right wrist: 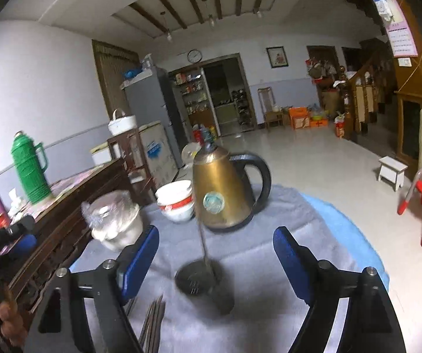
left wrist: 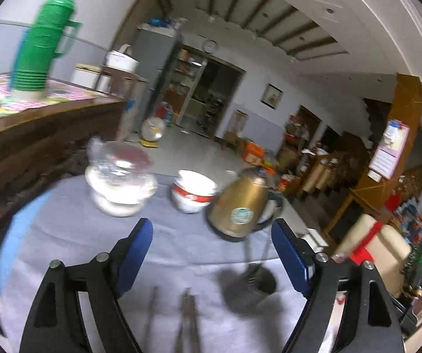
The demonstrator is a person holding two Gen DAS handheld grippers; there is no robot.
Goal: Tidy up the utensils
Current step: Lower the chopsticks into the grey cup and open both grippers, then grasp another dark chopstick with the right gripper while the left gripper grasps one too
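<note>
A dark metal cup (right wrist: 203, 284) stands on the grey tablecloth (right wrist: 269, 214) with a thin utensil handle (right wrist: 202, 244) sticking up out of it. Several thin metal utensils (right wrist: 152, 320) lie flat on the cloth just left of the cup. My right gripper (right wrist: 216, 231) is open and hangs just short of the cup, its blue pads (right wrist: 139, 260) holding nothing. In the left wrist view the same cup (left wrist: 253, 286) sits low and right between the fingers, and the loose utensils (left wrist: 186, 314) lie underneath. My left gripper (left wrist: 212, 225) is open and empty.
A gold kettle (right wrist: 222, 191) with a black handle stands behind the cup. Left of it are stacked red-and-white bowls (right wrist: 177, 203) and a plastic-wrapped white container (right wrist: 117, 220). A wooden sideboard (right wrist: 73, 220) with a green thermos (right wrist: 30, 170) runs along the left. A person's hand (right wrist: 8, 320) shows at lower left.
</note>
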